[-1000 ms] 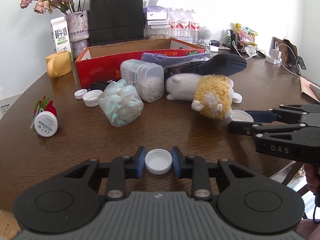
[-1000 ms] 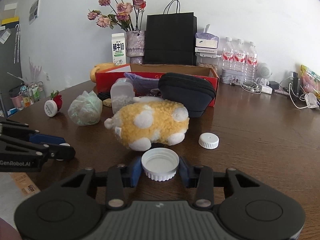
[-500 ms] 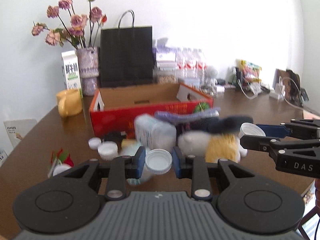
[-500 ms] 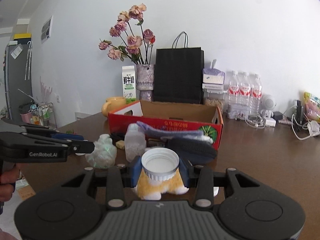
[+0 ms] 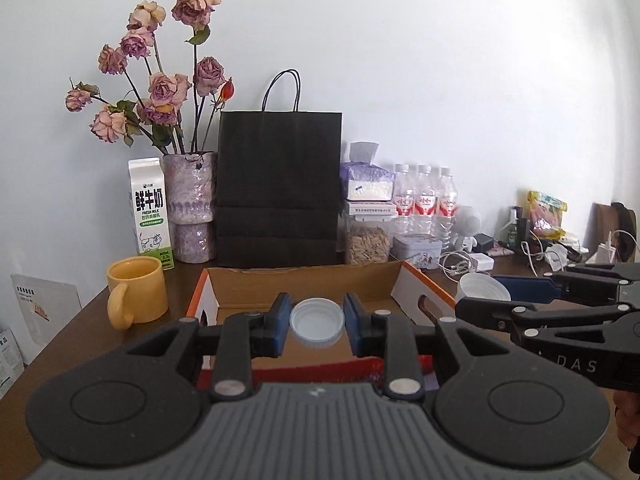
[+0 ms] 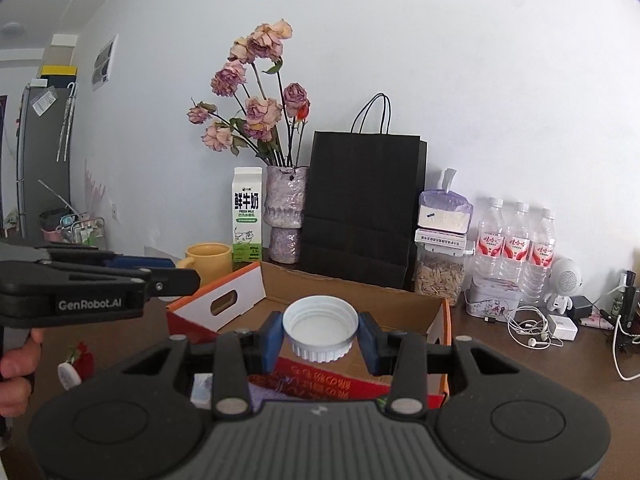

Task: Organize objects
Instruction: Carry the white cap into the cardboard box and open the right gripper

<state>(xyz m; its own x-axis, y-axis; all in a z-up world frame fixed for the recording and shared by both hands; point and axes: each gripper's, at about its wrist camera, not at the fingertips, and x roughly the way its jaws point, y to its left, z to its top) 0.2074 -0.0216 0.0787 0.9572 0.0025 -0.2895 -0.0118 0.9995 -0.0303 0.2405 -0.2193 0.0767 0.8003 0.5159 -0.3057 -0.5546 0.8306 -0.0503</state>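
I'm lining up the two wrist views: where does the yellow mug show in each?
Left wrist view: the yellow mug stands at lower left, in front of the milk carton, left of the cardboard box.
Right wrist view: the yellow mug sits left of centre, partly behind the left tool.
Shared landmark: the black paper bag.

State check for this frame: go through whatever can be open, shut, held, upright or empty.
Left gripper: shut on small white cap.
Right gripper: shut on large white cap.
Cardboard box: open on top.
Yellow mug: upright.
Milk carton: upright, closed.
Black paper bag: standing.
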